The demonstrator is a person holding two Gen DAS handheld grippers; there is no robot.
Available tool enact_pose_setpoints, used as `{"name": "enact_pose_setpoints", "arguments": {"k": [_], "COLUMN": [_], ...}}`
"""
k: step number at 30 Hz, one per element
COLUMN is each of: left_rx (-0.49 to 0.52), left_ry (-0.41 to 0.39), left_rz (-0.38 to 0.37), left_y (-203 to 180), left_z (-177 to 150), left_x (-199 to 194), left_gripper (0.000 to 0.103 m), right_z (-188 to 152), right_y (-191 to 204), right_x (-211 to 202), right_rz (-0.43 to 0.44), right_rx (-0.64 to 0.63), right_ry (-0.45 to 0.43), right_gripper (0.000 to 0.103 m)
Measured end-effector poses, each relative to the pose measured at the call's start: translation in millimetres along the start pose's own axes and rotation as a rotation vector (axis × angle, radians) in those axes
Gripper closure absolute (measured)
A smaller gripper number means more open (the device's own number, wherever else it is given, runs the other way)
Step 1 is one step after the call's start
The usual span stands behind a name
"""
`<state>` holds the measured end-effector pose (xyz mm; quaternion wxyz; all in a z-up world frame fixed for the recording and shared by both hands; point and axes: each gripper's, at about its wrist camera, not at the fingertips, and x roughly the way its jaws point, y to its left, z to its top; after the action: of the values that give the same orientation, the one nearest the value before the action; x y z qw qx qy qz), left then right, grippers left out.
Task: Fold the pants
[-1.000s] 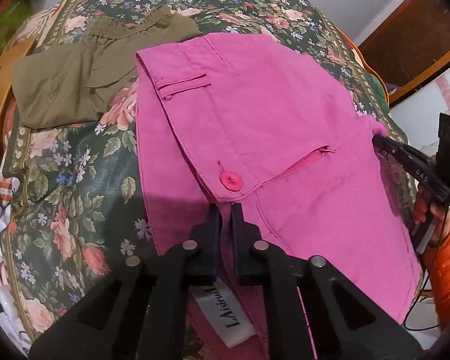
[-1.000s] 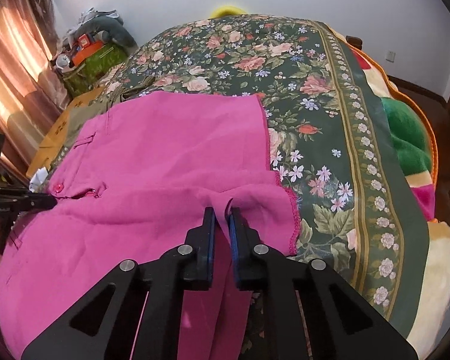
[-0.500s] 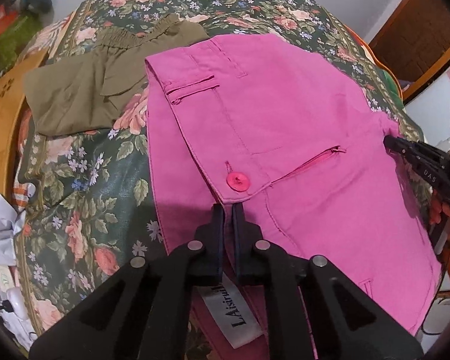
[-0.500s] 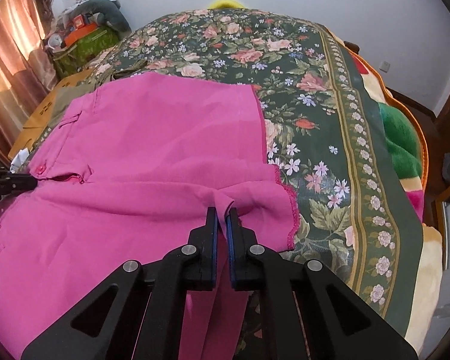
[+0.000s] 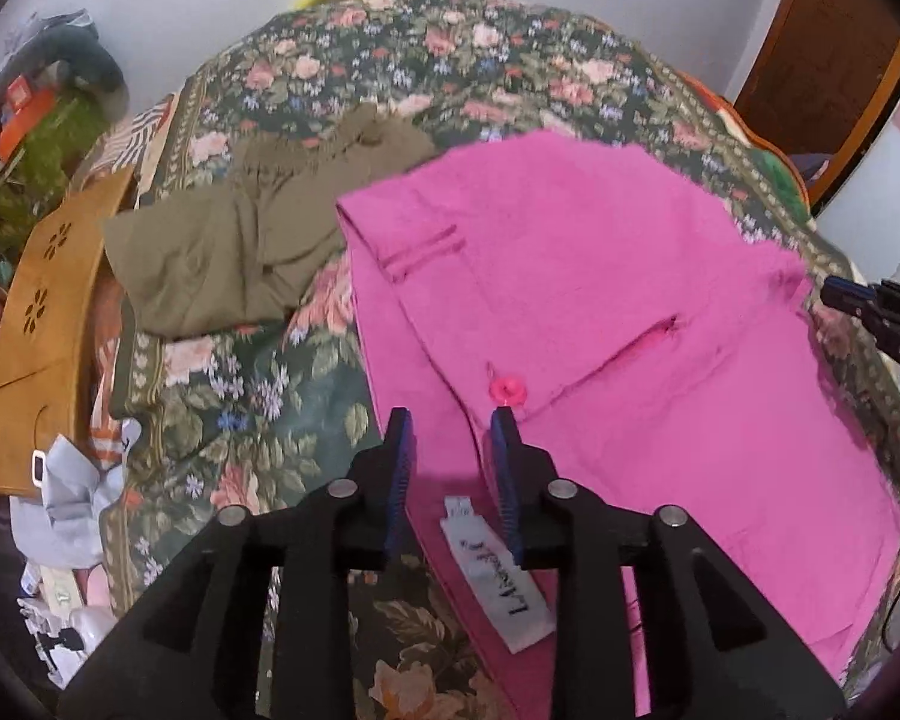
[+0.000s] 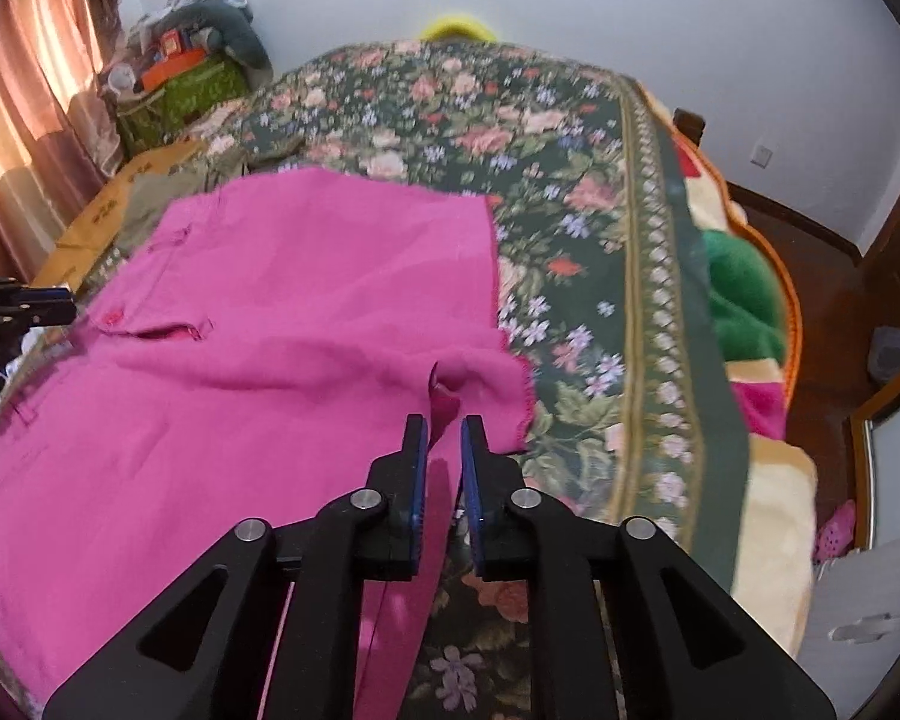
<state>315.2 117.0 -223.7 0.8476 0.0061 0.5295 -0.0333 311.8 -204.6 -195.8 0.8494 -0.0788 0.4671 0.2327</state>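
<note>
Pink pants (image 5: 600, 324), folded over, lie flat on the floral bedspread (image 5: 258, 396), waistband with button (image 5: 508, 389) and white label (image 5: 498, 576) at the near edge; olive garment (image 5: 228, 252) lies just beside them. Left gripper (image 5: 450, 426): jaws just opened, spread, waistband loose between them. Right gripper (image 6: 444, 426): jaws just parted slightly, a hem fold (image 6: 444, 402) standing free between them.

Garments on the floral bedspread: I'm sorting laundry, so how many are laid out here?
2. The bright pink cotton pants lie spread near the grippers; the olive-green elastic-waist garment lies crumpled beyond, beside the pants' waistband. Others may be hidden beyond the frame.
</note>
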Motion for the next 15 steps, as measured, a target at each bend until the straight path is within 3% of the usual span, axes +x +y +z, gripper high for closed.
{"name": "enact_pose_setpoints", "arguments": {"k": [2,5,11,15], "left_rx": [-0.016,-0.028,-0.096,-0.151], "left_ry": [-0.008,0.001,0.084,0.116], "left_rz": [-0.011,-0.017,-0.077,-0.145], "left_y": [1.5,1.9,12.3,17.1], "left_z": [8.8,18.5,22.0,18.5], "left_x": [1.0,9.8,38.0,52.2], "left_gripper": [0.063,0.060,0.060,0.056], "right_z": [4.0,11.2,24.4,25.9], "right_y": [-2.1,-5.5,-15.7,-23.1], "right_x": [-5.0,-10.7,0.6,25.5], "right_rz": [-0.003,-0.014,-0.026,-0.010], "right_rx": [0.016,0.033,0.077,0.121], "right_ry": [-0.017,-0.053,-0.072,-0.031], "right_gripper": [0.076,0.067,0.064,0.063]}}
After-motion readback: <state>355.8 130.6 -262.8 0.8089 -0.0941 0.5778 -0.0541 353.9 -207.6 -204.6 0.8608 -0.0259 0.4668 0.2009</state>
